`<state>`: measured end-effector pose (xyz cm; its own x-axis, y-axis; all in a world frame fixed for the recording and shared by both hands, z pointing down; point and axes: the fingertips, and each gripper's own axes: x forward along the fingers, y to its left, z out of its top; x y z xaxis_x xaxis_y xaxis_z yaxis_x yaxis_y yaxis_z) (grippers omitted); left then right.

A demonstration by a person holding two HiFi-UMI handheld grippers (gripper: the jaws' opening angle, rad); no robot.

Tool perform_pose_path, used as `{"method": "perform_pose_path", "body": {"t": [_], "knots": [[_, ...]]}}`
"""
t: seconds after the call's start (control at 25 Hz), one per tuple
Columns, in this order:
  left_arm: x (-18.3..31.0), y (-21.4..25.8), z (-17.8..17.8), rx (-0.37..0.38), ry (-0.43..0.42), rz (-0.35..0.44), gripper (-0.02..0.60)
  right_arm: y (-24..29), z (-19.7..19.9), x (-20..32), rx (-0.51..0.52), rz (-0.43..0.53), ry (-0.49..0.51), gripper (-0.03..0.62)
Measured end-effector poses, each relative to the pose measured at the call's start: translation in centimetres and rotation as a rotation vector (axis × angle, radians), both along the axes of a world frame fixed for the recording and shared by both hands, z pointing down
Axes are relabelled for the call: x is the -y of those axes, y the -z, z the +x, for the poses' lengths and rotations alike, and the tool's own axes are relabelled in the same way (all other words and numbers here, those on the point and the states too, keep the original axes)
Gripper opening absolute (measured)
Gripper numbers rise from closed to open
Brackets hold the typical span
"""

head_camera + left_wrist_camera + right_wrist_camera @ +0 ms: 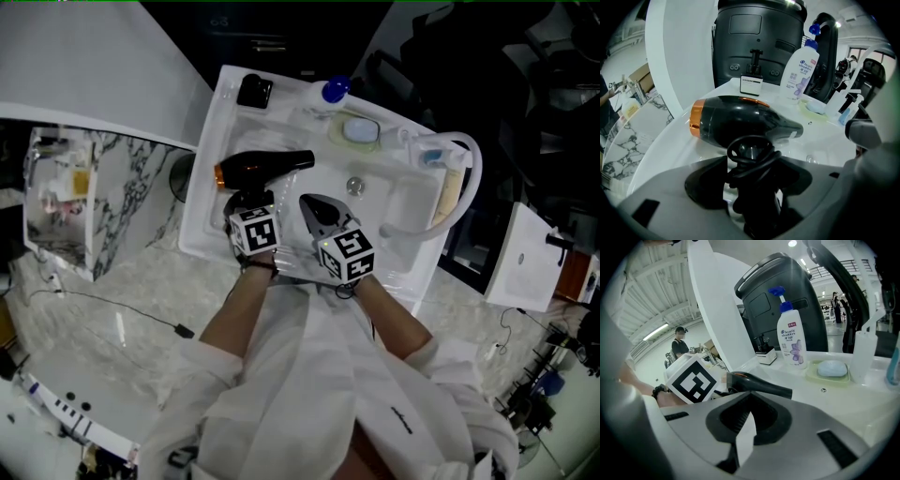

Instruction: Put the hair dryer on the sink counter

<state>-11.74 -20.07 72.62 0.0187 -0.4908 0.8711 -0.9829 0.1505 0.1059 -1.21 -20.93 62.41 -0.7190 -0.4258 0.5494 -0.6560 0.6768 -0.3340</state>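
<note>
My left gripper [249, 202] is clamped on the handle of the hair dryer [267, 166]. In the left gripper view the jaws are closed on that handle, with the black cord looped round it right at the grip [751, 159]. The hair dryer [736, 123] lies crosswise over the left part of the sink [403, 202]. Its orange end is at the left rim and its nozzle points toward the middle of the basin. I cannot tell whether it touches the white surface under it.

My right gripper [321, 208] sits just beside the left one, nearer the drain [354, 186]. Its jaws meet at the tips [749, 408] with nothing between them. From there I see the dryer's nozzle [761, 385] crossing just ahead.

The back ledge is crowded. A small black-and-white dispenser [255, 91] stands at the left. To its right come a white shampoo bottle [328, 94] with a blue pump, then a soap dish [361, 130] holding a pale bar. Further right stands a clear bottle with a blue part [433, 156], and a white hose [469, 187] curves round the right rim. A dark grey bin [759, 42] rises behind the ledge. Left of the sink, a thin cable [183, 330] lies on the marble counter [122, 281].
</note>
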Motion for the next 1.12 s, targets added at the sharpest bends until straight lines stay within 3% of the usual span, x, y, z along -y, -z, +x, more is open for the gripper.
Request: {"method": "perform_pose_path", "body": {"t": [0.24,0.44,0.84,0.96,1.12], "knots": [[-0.2,1.8,-0.1,0.032,-0.07,0.056,0.313,1.5,-0.4,0.0,0.017,0.025,-0.003,0.017],[-0.6,6.3,-0.8,0.079,-0.139,0.15,0.313,3.1,-0.2,0.3,0.035,0.046,-0.027,0.017],[-0.4,13.8,-1.4,0.071,-0.181,0.302,0.305,6.5,0.9,0.7,0.066,0.105,-0.084,0.017],[-0.2,17.8,-1.3,0.09,-0.187,0.424,0.229,10.1,1.4,0.6,0.108,0.175,-0.112,0.017],[0.3,23.6,-1.6,0.175,-0.217,0.588,0.112,16.0,2.2,0.2,0.178,0.292,-0.128,0.017]]}}
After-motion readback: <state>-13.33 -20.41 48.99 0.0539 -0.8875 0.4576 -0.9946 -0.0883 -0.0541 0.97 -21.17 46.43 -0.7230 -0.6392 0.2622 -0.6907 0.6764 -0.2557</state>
